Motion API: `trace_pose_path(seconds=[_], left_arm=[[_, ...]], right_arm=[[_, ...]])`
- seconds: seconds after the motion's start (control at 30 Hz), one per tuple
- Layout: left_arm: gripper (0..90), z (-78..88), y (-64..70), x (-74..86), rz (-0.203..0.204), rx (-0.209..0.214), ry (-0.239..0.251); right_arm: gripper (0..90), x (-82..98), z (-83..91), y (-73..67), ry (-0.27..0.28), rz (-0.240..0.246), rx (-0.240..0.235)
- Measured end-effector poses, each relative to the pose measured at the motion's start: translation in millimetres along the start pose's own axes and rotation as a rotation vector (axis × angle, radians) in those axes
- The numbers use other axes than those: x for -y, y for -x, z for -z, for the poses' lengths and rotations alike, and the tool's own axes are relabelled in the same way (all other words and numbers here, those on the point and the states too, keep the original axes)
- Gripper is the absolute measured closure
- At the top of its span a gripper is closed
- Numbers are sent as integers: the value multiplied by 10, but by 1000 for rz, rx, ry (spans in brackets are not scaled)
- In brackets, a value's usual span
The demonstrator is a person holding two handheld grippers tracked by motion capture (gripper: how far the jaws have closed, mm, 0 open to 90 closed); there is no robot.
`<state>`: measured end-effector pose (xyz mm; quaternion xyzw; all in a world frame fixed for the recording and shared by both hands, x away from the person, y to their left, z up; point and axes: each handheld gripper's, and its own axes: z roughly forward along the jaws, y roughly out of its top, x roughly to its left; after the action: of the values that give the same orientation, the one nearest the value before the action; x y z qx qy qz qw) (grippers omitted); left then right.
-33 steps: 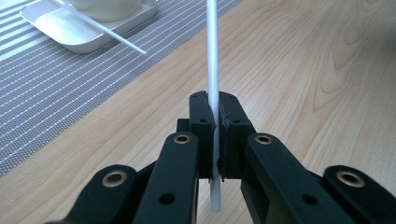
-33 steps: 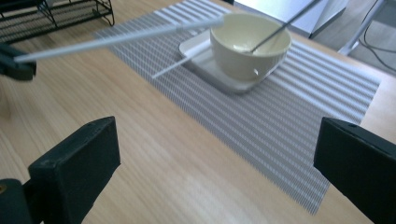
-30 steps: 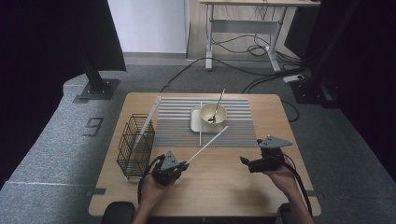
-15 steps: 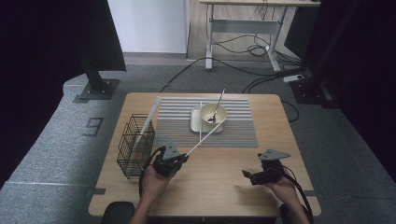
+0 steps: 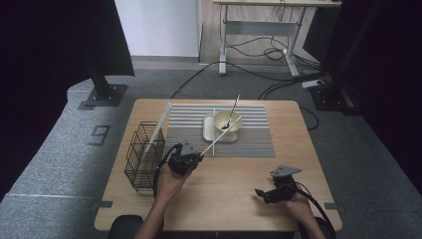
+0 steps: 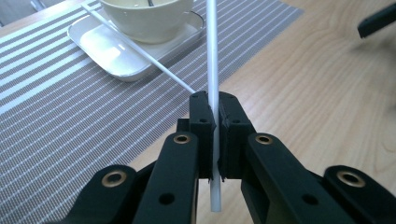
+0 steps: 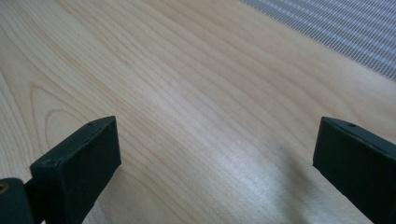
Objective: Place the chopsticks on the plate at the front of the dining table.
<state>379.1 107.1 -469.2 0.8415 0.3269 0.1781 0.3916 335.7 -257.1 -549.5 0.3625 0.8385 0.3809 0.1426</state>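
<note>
My left gripper [image 5: 185,160] [image 6: 214,100] is shut on a thin white chopstick [image 5: 219,140] [image 6: 213,56]. The stick slants from the jaws toward the cream bowl [image 5: 227,121] [image 6: 144,18]. The bowl holds a spoon [image 5: 232,112] and sits on a white plate [image 5: 211,133] [image 6: 112,49] on the striped placemat [image 5: 189,127]. A second white stick [image 6: 140,52] lies across the plate. Over bare wood at the front right, my right gripper [image 5: 268,193] [image 7: 215,130] is open with nothing between its jaws.
A black wire basket [image 5: 143,158] stands at the table's left with another white stick [image 5: 160,122] leaning in it, close to my left hand. The wooden tabletop [image 5: 234,199] stretches between the two hands. Floor cables and stands lie beyond the far edge.
My left gripper has carried the chopstick a little farther from the near edge, toward the mat. My right gripper has dropped lower and nearer the front edge, still open.
</note>
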Motion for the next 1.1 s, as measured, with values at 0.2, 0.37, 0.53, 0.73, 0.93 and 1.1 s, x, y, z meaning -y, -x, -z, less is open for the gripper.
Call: trace_pose_path(seconds=[0.2,0.37,0.53,0.73,0.93,1.1], left_arm=[[856,-93,-114,-84,33,-16,-6],[856,-164,-218,-137,73,-31,-6],[855,-234,-288,-173,80,-44,-11],[856,-345,-371,-186,93,-68,-25],[856,-446,-432,-209,105,-91,-40],[856,-495,-476,-221,121,-108,-39]], right_arm=[[0,43,-66,2,-26,4,1],[0,43,-71,-3,-26,12,11],[0,40,-79,-16,-35,24,22],[0,36,-81,-14,-37,24,23],[0,34,-82,-16,-39,21,24],[0,34,-82,-16,-39,21,24]])
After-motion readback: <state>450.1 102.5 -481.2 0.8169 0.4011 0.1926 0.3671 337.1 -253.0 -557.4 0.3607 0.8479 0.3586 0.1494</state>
